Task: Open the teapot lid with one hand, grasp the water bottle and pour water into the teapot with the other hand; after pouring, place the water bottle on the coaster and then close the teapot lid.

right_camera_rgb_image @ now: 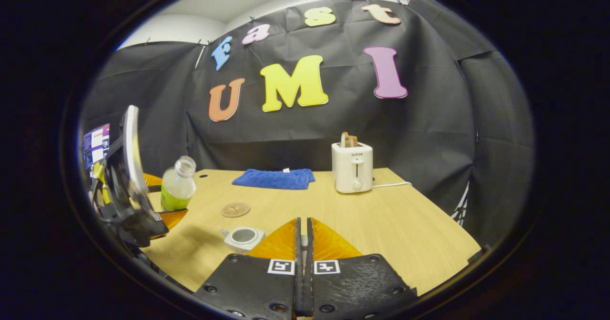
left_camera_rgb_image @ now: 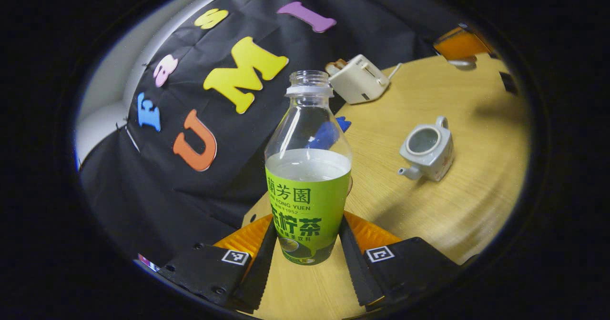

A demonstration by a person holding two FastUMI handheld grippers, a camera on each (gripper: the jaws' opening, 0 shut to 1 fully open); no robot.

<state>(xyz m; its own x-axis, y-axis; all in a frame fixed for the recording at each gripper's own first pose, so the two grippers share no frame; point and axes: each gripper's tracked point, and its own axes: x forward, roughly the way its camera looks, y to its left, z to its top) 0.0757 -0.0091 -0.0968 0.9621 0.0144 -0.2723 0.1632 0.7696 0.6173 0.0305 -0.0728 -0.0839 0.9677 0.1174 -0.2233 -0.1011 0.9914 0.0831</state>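
In the left gripper view, the water bottle [left_camera_rgb_image: 308, 177], uncapped and partly filled, is gripped between the left gripper [left_camera_rgb_image: 307, 244] fingers, both pressing on its label. The teapot [left_camera_rgb_image: 427, 149] is seen open on the counter [left_camera_rgb_image: 476, 191], beyond and right of the fingers.

In the right gripper view, the right gripper [right_camera_rgb_image: 303, 244] fingers are closed together; whether anything is pinched cannot be told. The coaster [right_camera_rgb_image: 235, 209] lies ahead, left of the fingers.

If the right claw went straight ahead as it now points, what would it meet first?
Probably nothing close: ahead of the shut right claw lies bare table, then the booth wall. The teapot sits left of that line, the toaster right; depth is uncertain.
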